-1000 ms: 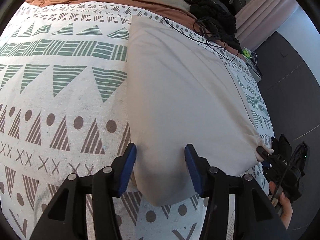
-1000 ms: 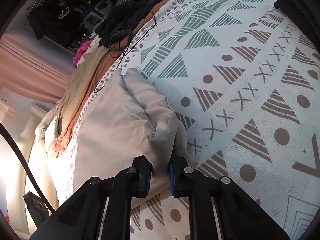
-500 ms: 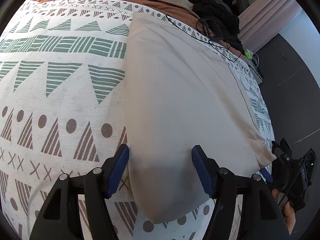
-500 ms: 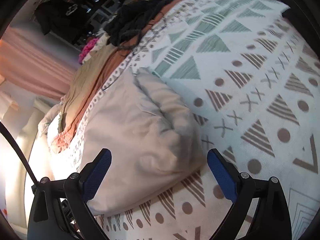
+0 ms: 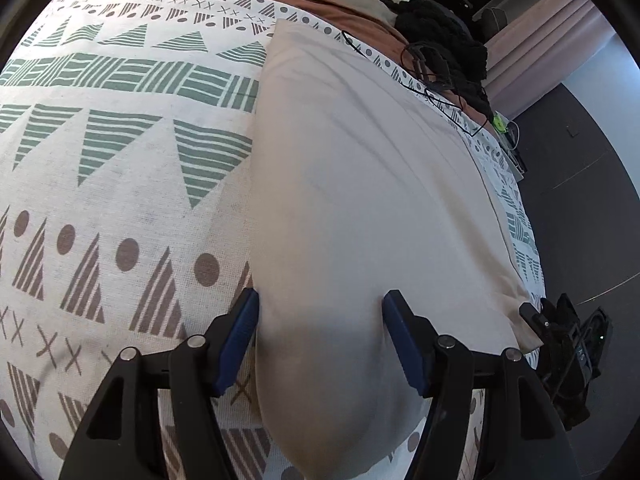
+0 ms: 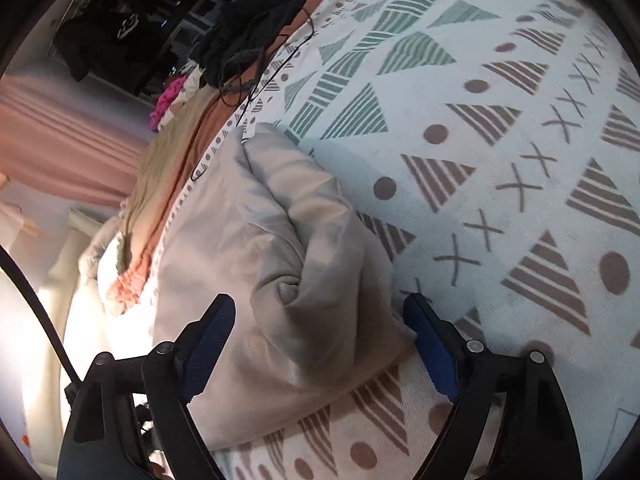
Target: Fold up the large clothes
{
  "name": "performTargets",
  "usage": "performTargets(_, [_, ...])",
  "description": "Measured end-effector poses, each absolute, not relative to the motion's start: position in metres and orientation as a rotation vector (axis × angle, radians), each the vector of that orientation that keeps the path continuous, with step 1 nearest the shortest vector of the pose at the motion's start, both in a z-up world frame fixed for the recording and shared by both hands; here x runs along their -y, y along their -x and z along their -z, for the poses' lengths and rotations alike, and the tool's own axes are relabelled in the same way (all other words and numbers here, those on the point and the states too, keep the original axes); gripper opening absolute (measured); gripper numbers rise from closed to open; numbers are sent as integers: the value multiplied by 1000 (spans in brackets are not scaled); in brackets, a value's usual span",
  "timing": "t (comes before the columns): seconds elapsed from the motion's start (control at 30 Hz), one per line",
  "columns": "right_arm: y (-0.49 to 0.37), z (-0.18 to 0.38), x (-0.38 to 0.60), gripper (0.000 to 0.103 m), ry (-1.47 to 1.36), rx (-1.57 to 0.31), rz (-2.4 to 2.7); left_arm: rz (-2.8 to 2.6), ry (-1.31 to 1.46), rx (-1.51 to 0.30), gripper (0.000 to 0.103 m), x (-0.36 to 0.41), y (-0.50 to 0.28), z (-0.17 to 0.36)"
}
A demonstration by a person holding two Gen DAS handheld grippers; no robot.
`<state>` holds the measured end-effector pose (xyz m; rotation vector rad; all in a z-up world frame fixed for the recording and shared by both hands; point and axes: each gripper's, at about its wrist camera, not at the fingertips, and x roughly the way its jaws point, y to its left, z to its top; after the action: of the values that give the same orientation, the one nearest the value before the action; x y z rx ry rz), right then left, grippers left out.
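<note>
1. A beige garment (image 5: pixel 360 200), folded into a long strip, lies flat on a bed (image 5: pixel 120 160) covered with a patterned spread (green and brown triangles, dots, crosses).
2. The left tongs (image 5: pixel 320 332) hover over the garment's near end, released; their jaws have just been closing a little, with cloth under the gap but not pinched.
3. The right tongs (image 6: pixel 320 344) are released too, their jaws wide either side of a bunched corner and just narrowing slightly.
4. Dark clothes (image 5: pixel 444 32) and a thin black cable (image 5: pixel 440 92) lie beyond the garment.
</note>
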<state>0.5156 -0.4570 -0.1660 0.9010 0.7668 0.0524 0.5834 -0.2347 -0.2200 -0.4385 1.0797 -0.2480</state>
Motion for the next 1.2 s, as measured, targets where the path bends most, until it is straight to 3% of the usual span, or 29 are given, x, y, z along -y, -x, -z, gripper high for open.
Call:
performTargets(0.03, [-517, 165, 456, 84, -889, -770, -52, 249, 419, -1075, 51, 237, -582, 218])
performTargets(0.1, [-516, 165, 455, 61, -895, -779, -66, 247, 366, -1058, 39, 241, -579, 211])
performTargets(0.13, [-516, 167, 456, 57, -906, -788, -69, 249, 356, -1058, 35, 240, -579, 209])
performTargets(0.2, [-515, 170, 458, 45, -935, -792, -103, 253, 351, -1068, 29, 239, -578, 205])
performTargets(0.3, [-517, 173, 458, 36, -963, -801, -160, 253, 326, -1074, 24, 237, -574, 198])
performTargets(0.63, [-498, 163, 438, 34, -903, -821, -181, 269, 320, -1083, 21, 210, -531, 189])
performTargets(1.2, [-412, 146, 362, 34, -737, -870, -210, 259, 448, -1074, 21, 118, -391, 188])
